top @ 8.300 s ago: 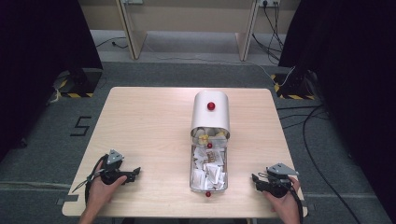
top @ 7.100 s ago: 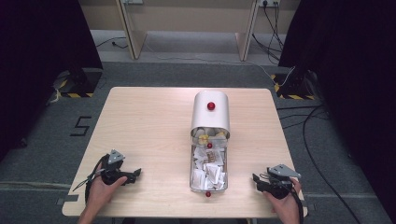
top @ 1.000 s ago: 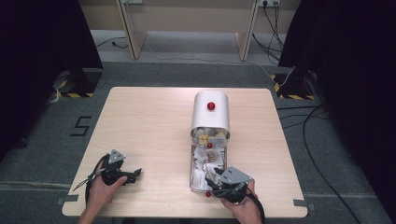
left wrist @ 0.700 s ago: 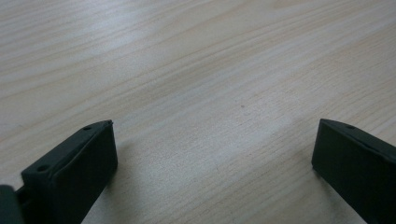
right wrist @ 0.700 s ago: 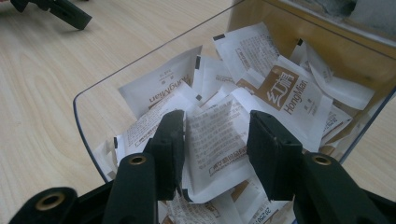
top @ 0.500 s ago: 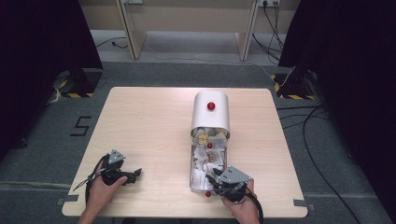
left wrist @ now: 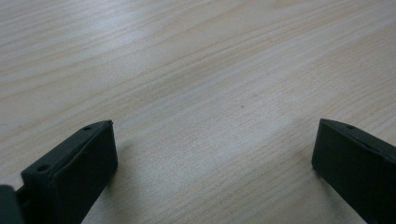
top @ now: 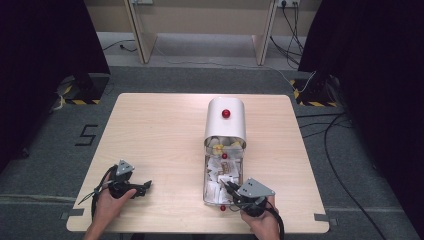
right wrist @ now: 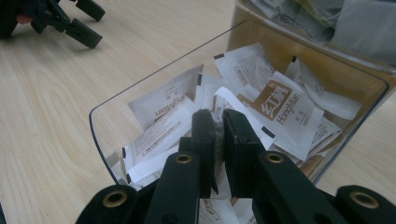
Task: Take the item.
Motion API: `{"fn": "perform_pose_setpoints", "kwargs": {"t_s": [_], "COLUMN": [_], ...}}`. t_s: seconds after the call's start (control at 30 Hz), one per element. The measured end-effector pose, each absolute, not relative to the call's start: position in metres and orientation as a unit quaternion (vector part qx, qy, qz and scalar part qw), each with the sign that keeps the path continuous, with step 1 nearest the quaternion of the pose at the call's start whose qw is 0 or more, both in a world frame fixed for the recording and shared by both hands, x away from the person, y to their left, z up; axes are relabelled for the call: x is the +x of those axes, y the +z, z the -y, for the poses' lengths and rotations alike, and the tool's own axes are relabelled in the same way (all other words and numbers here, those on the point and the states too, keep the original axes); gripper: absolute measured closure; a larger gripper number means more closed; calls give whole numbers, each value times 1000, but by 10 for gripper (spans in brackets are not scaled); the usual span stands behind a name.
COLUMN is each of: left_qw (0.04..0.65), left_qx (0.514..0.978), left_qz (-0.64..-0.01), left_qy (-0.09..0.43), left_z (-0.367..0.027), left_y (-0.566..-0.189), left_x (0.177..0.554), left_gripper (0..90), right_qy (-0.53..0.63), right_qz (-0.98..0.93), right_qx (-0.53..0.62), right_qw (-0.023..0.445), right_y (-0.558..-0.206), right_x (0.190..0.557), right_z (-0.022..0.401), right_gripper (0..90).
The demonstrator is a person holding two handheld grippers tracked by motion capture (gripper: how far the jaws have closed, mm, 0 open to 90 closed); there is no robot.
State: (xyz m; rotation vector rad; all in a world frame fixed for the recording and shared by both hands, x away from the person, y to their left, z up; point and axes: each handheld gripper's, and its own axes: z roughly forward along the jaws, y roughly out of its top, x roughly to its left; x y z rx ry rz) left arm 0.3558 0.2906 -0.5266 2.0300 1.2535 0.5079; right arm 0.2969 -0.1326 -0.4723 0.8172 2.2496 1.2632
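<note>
The right gripper (right wrist: pixel 215 122) is being held with its two black jaws drawn almost together, having just been closing; only a thin slit is left between them, and a white paper sachet (right wrist: pixel 233 100) is being pinched there at its edge, as far as the right gripper view shows. The tips are being kept just inside the near rim of the clear plastic tray (right wrist: pixel 100 135), among a loose pile of white and brown-printed sachets (right wrist: pixel 280 112). In the high view the right gripper (top: pixel 231 190) is being seen at the near end of the tray (top: pixel 205 175), with the person's right hand (top: pixel 260 220) coming in from the table's near edge. A small red knob (top: pixel 223 207) is sitting at the tray's near end, just beside the jaws.

Farther back the tray is being covered by a white rounded lid (top: pixel 225 122) with a red knob (top: pixel 226 113) on top.

The left gripper (left wrist: pixel 212 158) is being held with jaws wide apart, nothing between them, bare light wooden table (left wrist: pixel 196 70) under them. In the high view the left gripper (top: pixel 145 186) is being rested on the table (top: pixel 150 130) well apart from the tray, near the front left corner, in the left hand (top: pixel 107 200).
</note>
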Motion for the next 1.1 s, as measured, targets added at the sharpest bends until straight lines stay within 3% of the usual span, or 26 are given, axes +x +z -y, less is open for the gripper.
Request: {"fn": "perform_pose_setpoints", "kwargs": {"t_s": [1.1], "left_qw": [344], "left_qx": [781], "left_qz": [-482], "left_qy": [195], "left_z": [-290], "left_y": [-527], "left_x": [356], "left_gripper": [0], "right_qy": [479], "right_qz": [-789], "right_qx": [306], "right_qw": [234], "right_y": [-454], "right_x": [295], "right_z": [149], "right_gripper": [836]}}
